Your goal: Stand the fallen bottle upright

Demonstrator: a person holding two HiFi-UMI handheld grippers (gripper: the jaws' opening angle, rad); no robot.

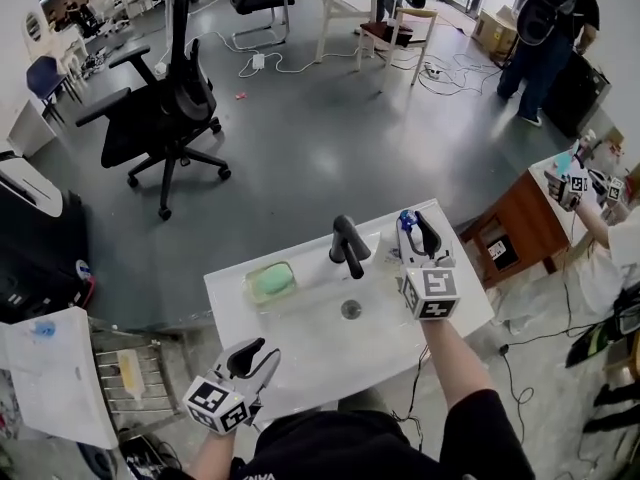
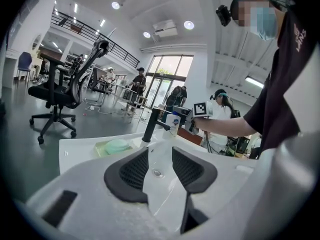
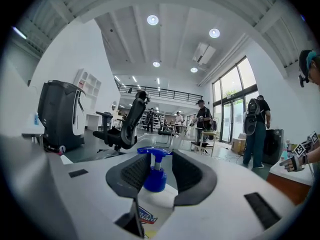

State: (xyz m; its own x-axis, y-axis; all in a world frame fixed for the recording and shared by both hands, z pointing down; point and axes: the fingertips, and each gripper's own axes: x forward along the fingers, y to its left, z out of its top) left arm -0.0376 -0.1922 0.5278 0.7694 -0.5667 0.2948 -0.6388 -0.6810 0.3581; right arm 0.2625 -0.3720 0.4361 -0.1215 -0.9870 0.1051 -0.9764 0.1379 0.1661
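In the head view a white pump bottle (image 1: pixel 407 220) with a blue top stands upright on the back right rim of the white sink (image 1: pixel 232 313). My right gripper (image 1: pixel 418 232) is shut on its body. The right gripper view has the bottle (image 3: pixel 154 180) between the pads of my right gripper (image 3: pixel 160 173), with the blue pump rising past them. The left gripper view shows the bottle (image 2: pixel 173 124) beside the black faucet (image 2: pixel 150 125). At the sink's front left edge my left gripper (image 1: pixel 260 351) is open with nothing in it; between the jaws of the left gripper (image 2: pixel 161 166) lies only the basin.
A black faucet (image 1: pixel 349 245) stands at the back of the basin, with a green soap (image 1: pixel 271 282) in a dish to its left. A wooden cabinet (image 1: pixel 520 230) and another person's arm (image 1: pixel 590 203) are at the right. An office chair (image 1: pixel 165 108) stands far left and a metal rack (image 1: pixel 125 373) near left.
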